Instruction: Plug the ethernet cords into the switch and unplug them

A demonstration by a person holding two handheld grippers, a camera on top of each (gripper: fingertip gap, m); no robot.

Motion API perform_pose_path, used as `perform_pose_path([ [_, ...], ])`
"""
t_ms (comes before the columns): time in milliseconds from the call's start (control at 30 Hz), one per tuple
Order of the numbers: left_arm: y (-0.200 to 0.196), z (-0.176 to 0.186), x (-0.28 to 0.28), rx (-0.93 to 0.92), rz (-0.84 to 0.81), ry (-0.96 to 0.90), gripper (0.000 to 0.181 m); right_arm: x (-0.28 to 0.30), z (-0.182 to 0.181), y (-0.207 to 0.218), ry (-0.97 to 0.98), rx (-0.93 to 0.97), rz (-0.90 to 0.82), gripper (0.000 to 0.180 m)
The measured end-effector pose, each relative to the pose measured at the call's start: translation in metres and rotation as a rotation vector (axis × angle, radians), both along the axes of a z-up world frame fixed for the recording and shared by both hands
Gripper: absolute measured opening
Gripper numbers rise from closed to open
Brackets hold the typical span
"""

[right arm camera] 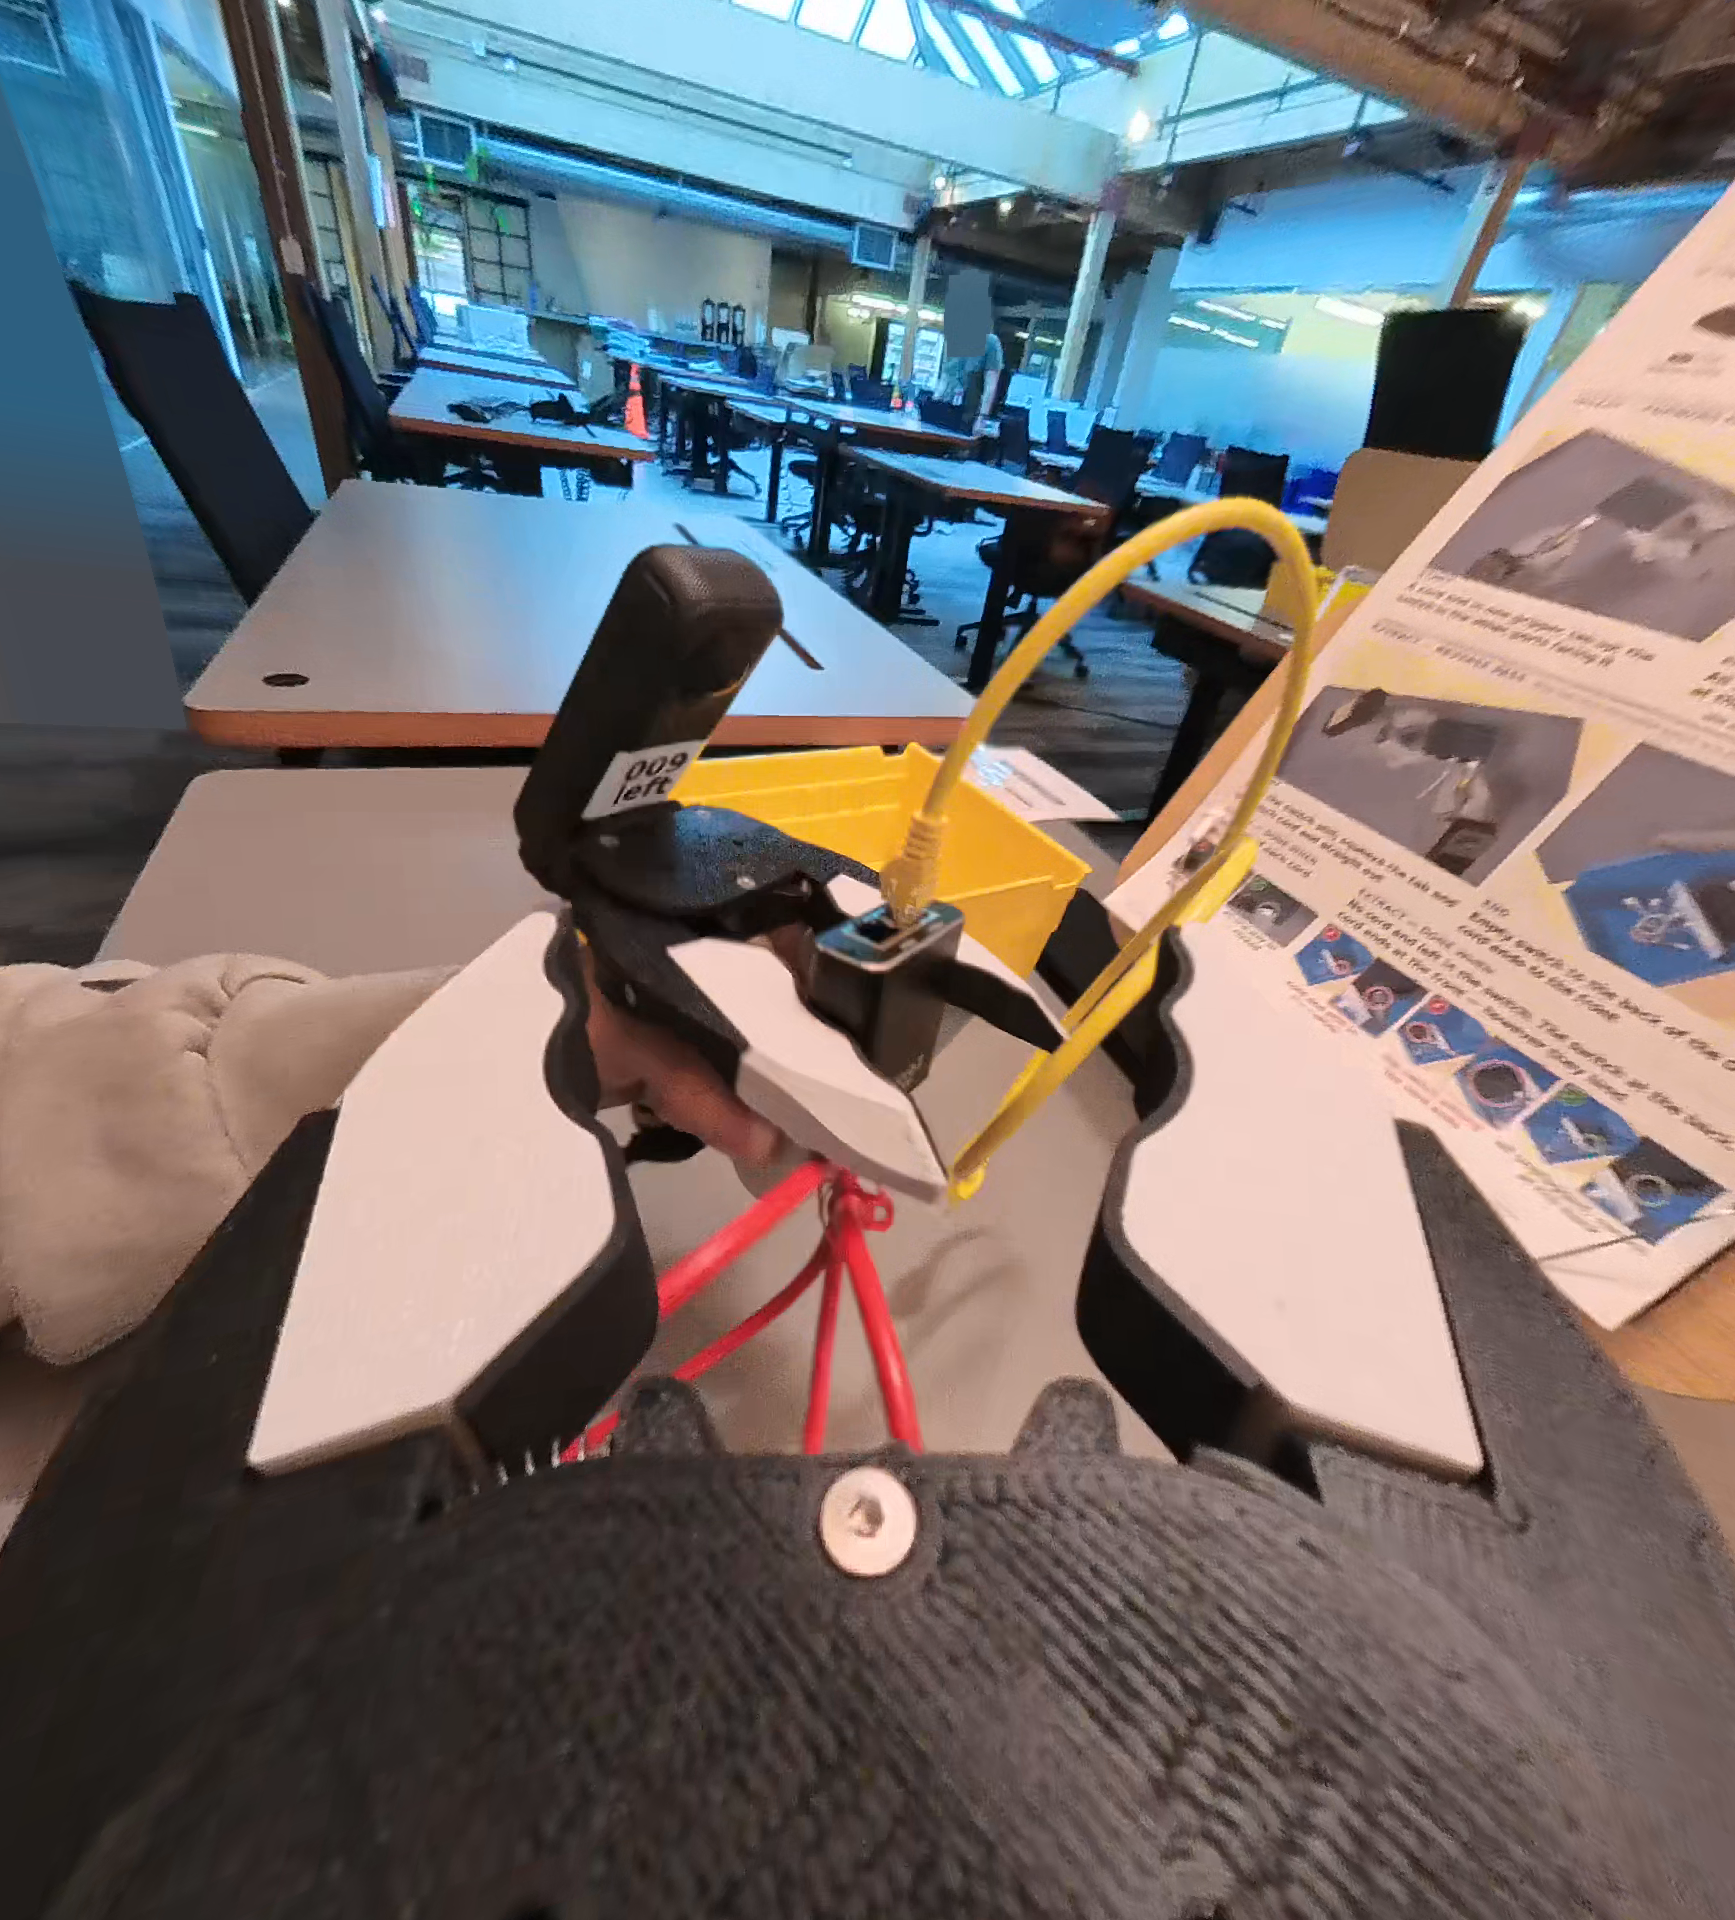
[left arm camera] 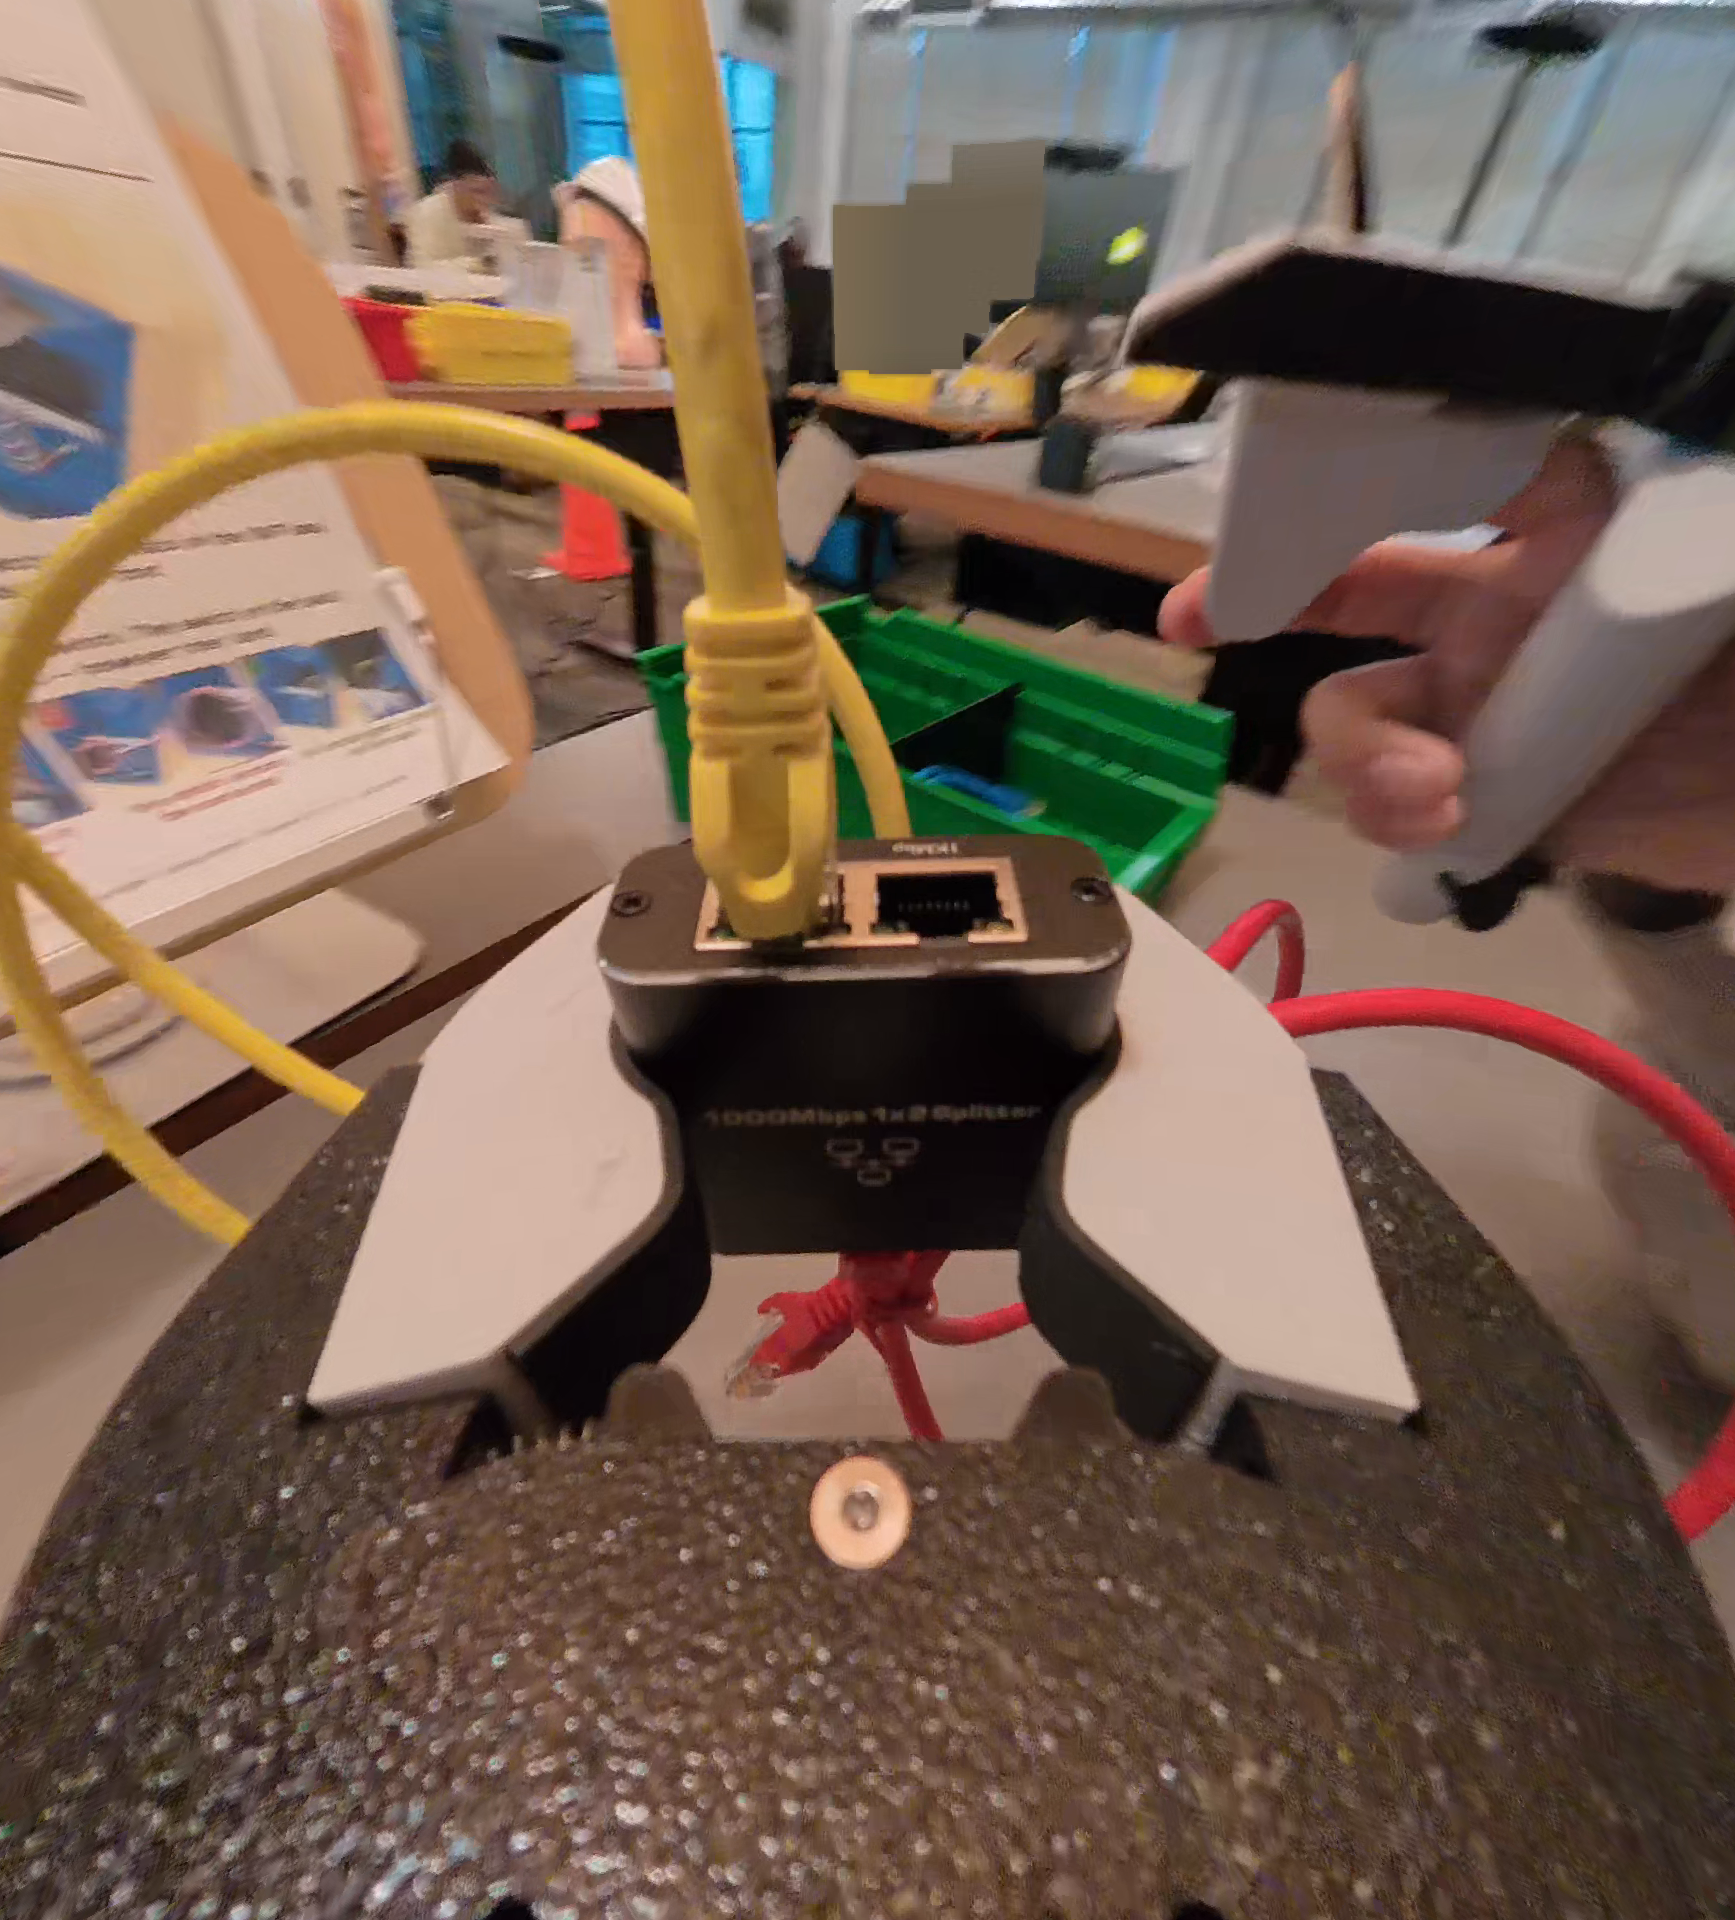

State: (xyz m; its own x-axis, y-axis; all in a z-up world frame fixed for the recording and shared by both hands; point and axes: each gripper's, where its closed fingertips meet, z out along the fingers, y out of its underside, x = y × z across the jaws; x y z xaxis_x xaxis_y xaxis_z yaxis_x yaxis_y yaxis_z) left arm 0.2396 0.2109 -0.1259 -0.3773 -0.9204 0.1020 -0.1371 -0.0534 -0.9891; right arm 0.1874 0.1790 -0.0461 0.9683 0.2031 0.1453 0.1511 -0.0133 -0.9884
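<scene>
My left gripper point(left arm camera: 863, 997) is shut on the black switch point(left arm camera: 873, 1132), held upright with its ports facing up. A yellow ethernet cord's plug point(left arm camera: 759, 790) sits in the left port. The right port point(left arm camera: 941, 904) is empty. The yellow cord point(right arm camera: 1143, 582) loops up and hangs down beside the switch point(right arm camera: 884, 987). A red cord point(right arm camera: 842, 1309) lies on the table below, with its loose plug point(left arm camera: 790, 1340) under the switch. My right gripper point(right arm camera: 858, 956) is open and empty, with its fingers point(right arm camera: 468, 1195) spread wide just in front of the left gripper.
An instruction board point(right arm camera: 1528, 831) leans at the right of the table. A yellow bin point(right arm camera: 998, 831) stands behind the switch. A green bin point(left arm camera: 1071, 727) with a blue item stands at the table's far side. A hand point(left arm camera: 1393, 717) holds the right gripper's handle.
</scene>
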Motion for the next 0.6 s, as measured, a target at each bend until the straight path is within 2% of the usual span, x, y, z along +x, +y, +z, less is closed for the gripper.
perform_pose_path([
  [133, -0.020, 0.029, -0.010, -0.146, -0.182, -0.066, 0.075, 0.009, 0.014, -0.014, -0.061, 0.042, -0.063, 0.095],
  [300, -0.040, 0.041, -0.022, -0.109, -0.300, -0.073, 0.075, 0.009, 0.025, -0.020, -0.075, 0.092, -0.079, 0.076],
  [500, -0.044, 0.040, -0.026, -0.155, -0.306, -0.003, 0.075, 0.014, 0.018, -0.015, -0.065, 0.082, -0.092, 0.066],
  [600, -0.045, 0.032, -0.028, -0.087, -0.307, 0.042, 0.075, 0.007, 0.014, -0.011, -0.042, 0.080, -0.047, 0.059],
])
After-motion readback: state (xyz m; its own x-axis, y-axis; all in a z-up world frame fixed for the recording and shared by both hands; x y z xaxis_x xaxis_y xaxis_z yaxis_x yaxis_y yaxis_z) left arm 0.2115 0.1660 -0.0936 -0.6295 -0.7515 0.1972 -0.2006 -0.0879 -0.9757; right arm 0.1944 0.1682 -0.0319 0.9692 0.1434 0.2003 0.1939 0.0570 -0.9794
